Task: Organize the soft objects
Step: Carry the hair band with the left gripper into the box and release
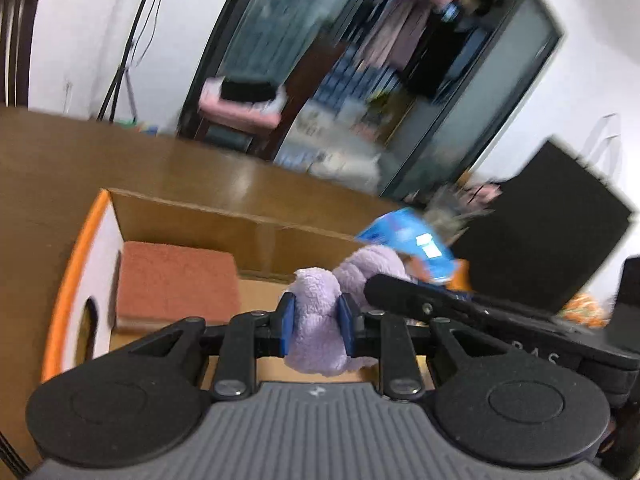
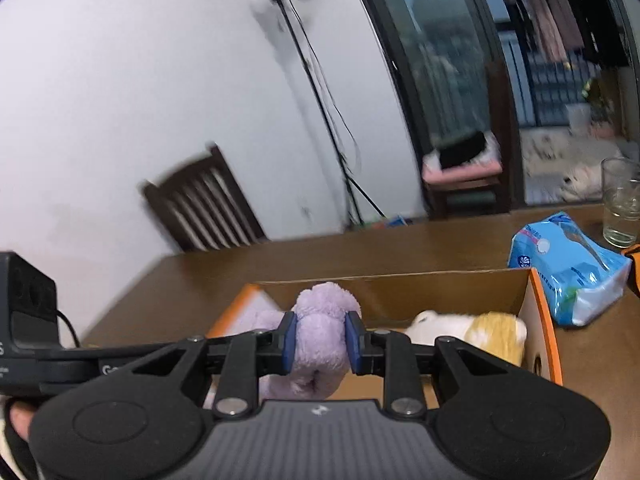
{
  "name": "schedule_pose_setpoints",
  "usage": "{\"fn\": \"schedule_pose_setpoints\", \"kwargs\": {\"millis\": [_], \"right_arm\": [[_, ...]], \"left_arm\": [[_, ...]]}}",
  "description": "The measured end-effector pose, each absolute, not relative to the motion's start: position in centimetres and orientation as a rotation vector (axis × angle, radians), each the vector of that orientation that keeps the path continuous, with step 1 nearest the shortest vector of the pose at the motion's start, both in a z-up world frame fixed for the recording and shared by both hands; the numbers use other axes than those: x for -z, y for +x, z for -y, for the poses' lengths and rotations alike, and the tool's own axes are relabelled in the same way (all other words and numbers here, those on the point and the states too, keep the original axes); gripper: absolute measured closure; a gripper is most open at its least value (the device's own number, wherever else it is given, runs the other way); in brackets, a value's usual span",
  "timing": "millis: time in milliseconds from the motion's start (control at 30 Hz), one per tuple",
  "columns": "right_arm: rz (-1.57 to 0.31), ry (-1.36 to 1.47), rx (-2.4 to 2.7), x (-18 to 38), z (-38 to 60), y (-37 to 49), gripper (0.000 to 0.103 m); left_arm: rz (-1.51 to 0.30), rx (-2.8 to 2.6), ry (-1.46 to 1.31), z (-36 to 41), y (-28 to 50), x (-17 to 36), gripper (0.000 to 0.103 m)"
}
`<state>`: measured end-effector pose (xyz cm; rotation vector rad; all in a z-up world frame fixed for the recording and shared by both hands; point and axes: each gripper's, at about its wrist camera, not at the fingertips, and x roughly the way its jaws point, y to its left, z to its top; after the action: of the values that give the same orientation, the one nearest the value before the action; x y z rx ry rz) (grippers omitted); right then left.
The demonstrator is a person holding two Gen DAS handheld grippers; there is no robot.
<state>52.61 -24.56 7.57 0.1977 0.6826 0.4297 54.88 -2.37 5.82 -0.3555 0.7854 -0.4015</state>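
Left gripper (image 1: 316,322): blue pads clenched on a fold of the purple plush toy (image 1: 320,316), squeezing it narrow.
Right gripper (image 2: 320,342): pads likewise pressed into the purple plush toy (image 2: 322,328); both grippers grasp the same toy from opposite ends.
Toy's place: raised above the open cardboard box (image 1: 192,210), over its inside; whether any part touches the floor of the box is hard to tell through the blur.
Box edges: orange-trimmed rim (image 2: 546,312) on the end walls, plain brown far wall.
Room inside: a rust-red sponge block (image 1: 176,280) fills one end, a white and yellow plush (image 2: 472,330) lies at the other, bare floor between them beneath the toy.
Table (image 2: 360,248): brown wood, open behind the box.
Beside the box: blue tissue pack (image 2: 568,268) just outside the orange end wall, a drinking glass (image 2: 620,204) near the table's far edge.
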Motion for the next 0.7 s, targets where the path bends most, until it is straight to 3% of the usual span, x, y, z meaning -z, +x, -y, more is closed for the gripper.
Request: {"fn": "schedule_pose_setpoints", "kwargs": {"millis": [133, 167, 267, 433, 500, 567, 700], "right_arm": [[-0.8, 0.19, -0.388, -4.0, 23.5, 58.8, 0.08], [-0.833, 0.2, -0.383, -3.1, 23.5, 60.0, 0.08], [-0.901, 0.205, -0.349, -0.8, 23.6, 62.1, 0.08], [-0.872, 0.24, -0.341, -0.3, 24.0, 61.7, 0.078], [-0.865, 0.25, -0.342, -0.9, 24.4, 61.1, 0.075], [-0.841, 0.255, -0.34, -2.1, 24.7, 60.0, 0.072], [-0.781, 0.231, -0.328, -5.3, 25.7, 57.2, 0.072]], "left_arm": [[-0.873, 0.316, -0.302, 2.6, 59.8, -2.8, 0.08], [-0.872, 0.303, -0.286, 2.7, 60.3, -2.4, 0.084], [-0.841, 0.338, -0.258, 3.0, 60.2, -2.5, 0.072], [-0.826, 0.338, -0.243, 3.2, 59.5, -3.1, 0.062], [-0.797, 0.329, -0.23, 3.1, 58.4, -3.8, 0.044], [-0.76, 0.334, -0.205, 3.1, 57.2, -4.7, 0.034], [-0.701, 0.323, -0.139, 3.1, 53.6, -8.1, 0.03]]}}
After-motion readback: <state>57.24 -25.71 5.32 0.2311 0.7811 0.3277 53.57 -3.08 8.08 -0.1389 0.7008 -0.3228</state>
